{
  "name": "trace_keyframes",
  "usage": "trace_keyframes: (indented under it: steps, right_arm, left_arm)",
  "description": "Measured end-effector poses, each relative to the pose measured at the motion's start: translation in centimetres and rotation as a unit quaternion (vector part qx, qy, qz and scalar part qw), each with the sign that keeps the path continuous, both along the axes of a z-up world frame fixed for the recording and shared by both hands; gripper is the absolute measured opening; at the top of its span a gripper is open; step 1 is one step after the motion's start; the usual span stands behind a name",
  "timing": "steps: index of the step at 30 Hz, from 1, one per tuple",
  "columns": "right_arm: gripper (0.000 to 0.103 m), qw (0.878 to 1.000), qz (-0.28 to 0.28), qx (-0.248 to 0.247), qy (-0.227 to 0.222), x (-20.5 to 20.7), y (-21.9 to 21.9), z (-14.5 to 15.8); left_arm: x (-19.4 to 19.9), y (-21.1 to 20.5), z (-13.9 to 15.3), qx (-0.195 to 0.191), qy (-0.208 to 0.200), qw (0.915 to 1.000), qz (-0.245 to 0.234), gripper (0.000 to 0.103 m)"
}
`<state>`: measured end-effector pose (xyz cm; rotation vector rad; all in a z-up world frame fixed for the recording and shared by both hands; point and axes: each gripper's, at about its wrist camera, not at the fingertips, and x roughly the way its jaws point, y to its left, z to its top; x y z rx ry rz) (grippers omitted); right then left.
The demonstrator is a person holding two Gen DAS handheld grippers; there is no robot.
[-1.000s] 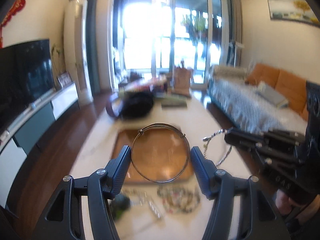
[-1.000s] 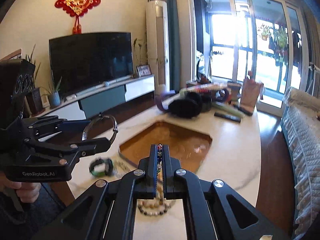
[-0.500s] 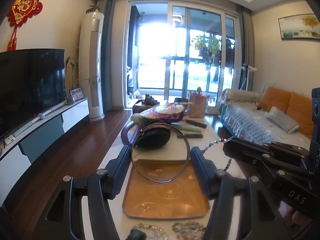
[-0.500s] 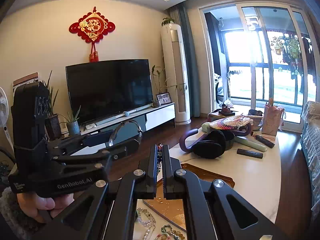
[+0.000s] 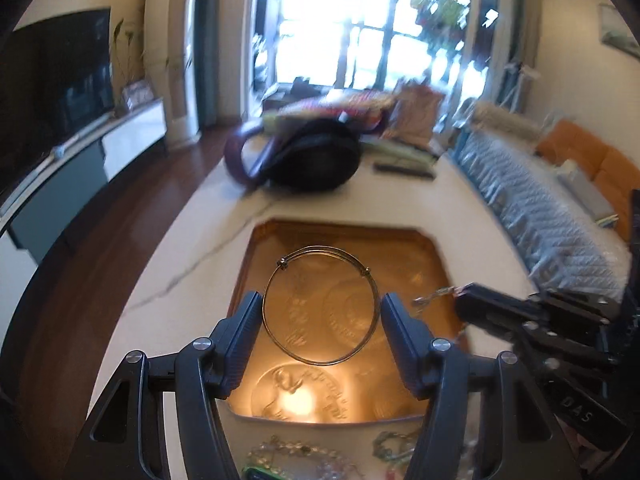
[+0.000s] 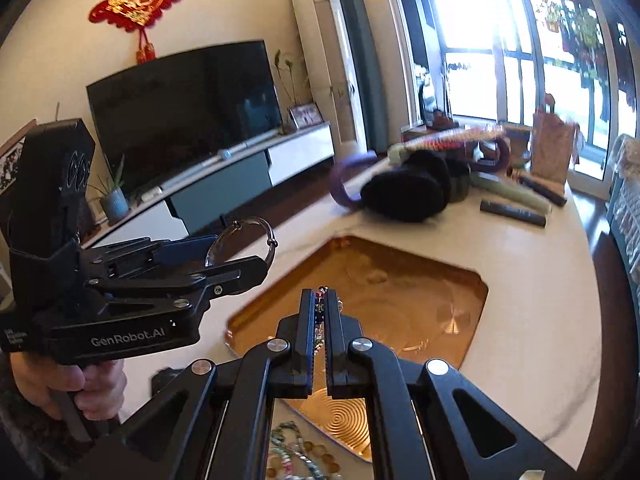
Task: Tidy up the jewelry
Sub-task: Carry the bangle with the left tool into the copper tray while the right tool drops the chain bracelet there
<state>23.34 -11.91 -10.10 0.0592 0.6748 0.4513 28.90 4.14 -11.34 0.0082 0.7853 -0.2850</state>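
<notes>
My left gripper (image 5: 320, 312) is shut on a thin silver wire bangle (image 5: 320, 356) and holds it upright above the gold tray (image 5: 436, 264) on the white table. It also shows in the right wrist view (image 6: 240, 264) with the bangle (image 6: 262, 224). My right gripper (image 6: 319, 300) is shut on a beaded chain bracelet (image 6: 319, 312) over the tray's near corner (image 6: 400, 276). It also shows in the left wrist view (image 5: 460, 298), with the chain end (image 5: 434, 294) sticking out. Loose bead bracelets (image 5: 292, 456) lie on the table in front of the tray (image 6: 296, 452).
Black headphones with a purple band (image 5: 304, 156), a colourful fan, a remote (image 6: 512, 212) and a paper bag (image 6: 554, 148) sit at the table's far end. A TV stand (image 6: 224, 176) is on the left, a sofa (image 5: 540, 208) on the right.
Both grippers have tilted back down and come forward over the gold tray, each still holding its piece. The tray now fills more of both views.
</notes>
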Motion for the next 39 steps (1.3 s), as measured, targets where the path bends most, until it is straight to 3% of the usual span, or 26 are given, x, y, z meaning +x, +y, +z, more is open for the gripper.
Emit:
trace_keyframes:
  steps: [3, 6, 10, 19, 29, 34, 35, 37, 38, 39]
  right_arm:
    - [0.004, 1.0, 0.0, 0.002, 0.024, 1.7, -0.5, -2.1]
    - [0.004, 0.999, 0.015, 0.016, 0.038, 3.0, -0.5, -3.1]
    - [0.004, 0.999, 0.024, 0.0, 0.046, 4.9, -0.1, -4.4]
    - [0.004, 0.995, -0.008, -0.03, 0.097, 6.3, -1.1, -7.9]
    - [0.004, 0.992, -0.041, -0.052, 0.103, 6.8, -2.0, -9.0]
    - [0.004, 0.991, -0.057, -0.089, 0.085, 6.3, -2.0, -8.7]
    - [0.008, 0.99, -0.062, -0.101, 0.082, 6.2, -1.9, -8.7]
    - [0.03, 0.988, -0.066, -0.106, 0.093, 5.8, -2.1, -8.5]
    - [0.058, 0.99, -0.064, -0.088, 0.093, 5.3, -2.5, -8.2]
    - [0.078, 0.991, -0.065, -0.069, 0.089, 4.9, -3.0, -7.8]
  left_arm:
    - [2.0, -0.1, -1.9, -0.023, 0.048, 0.9985, -0.007, 0.061]
    - [3.8, -0.9, -2.7, -0.019, 0.061, 0.9979, -0.011, 0.061]
    - [6.3, -1.3, -3.6, -0.033, 0.083, 0.996, -0.008, 0.061]
    - [7.7, -1.7, -6.2, -0.019, 0.117, 0.993, 0.005, 0.061]
    - [8.8, -2.2, -7.6, 0.005, 0.149, 0.9884, 0.029, 0.061]
    - [9.1, -2.9, -7.9, 0.01, 0.155, 0.9875, 0.028, 0.062]
    - [9.0, -3.1, -7.9, 0.01, 0.157, 0.9872, 0.024, 0.062]
    - [8.7, -3.5, -7.8, 0.016, 0.168, 0.9855, 0.021, 0.07]
    - [8.4, -3.8, -7.6, 0.022, 0.166, 0.9857, 0.015, 0.078]
    - [7.8, -4.1, -7.0, 0.035, 0.151, 0.9879, 0.009, 0.08]
